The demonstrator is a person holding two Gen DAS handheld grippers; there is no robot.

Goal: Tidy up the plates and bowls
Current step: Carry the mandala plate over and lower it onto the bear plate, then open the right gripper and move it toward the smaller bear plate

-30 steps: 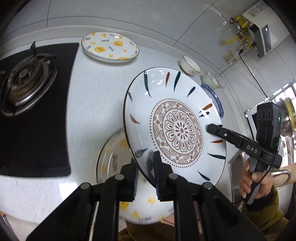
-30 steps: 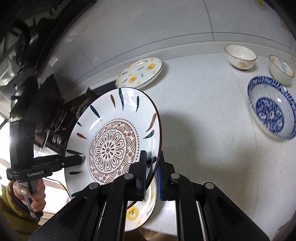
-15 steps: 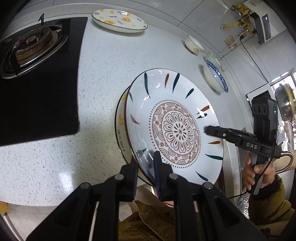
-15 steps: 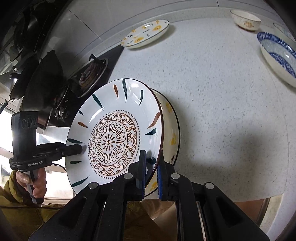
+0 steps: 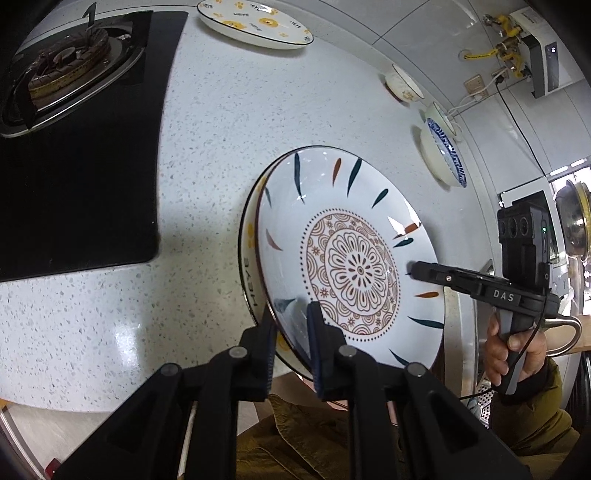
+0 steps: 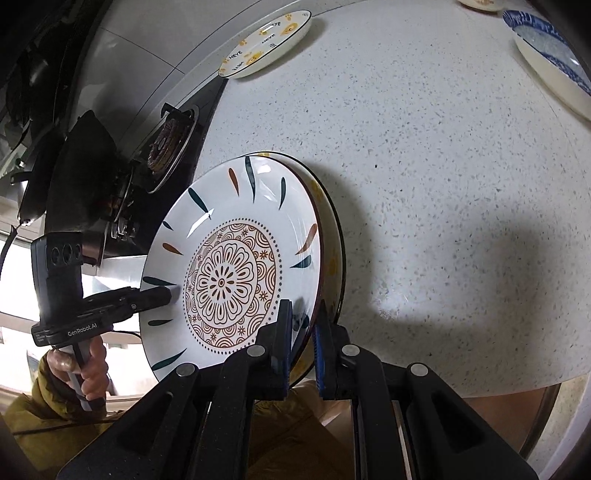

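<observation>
1. lettering "das" marks the right claw; "genrobot.ai" marks the left claw.
2. both claws are clenched on opposite rims of the mandala plate.
3. mandala plate sits just over a yellow plate at the bench edge.
4. far plate reads "heye".

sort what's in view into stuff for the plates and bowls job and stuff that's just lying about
Job:
white mandala-patterned ceramic plate, held by left gripper and right gripper
yellow-print plate under it
far yellow-print plate
blue-patterned bowl
two small white bowls

Lying about:
gas burner
wall-mounted grey box
</observation>
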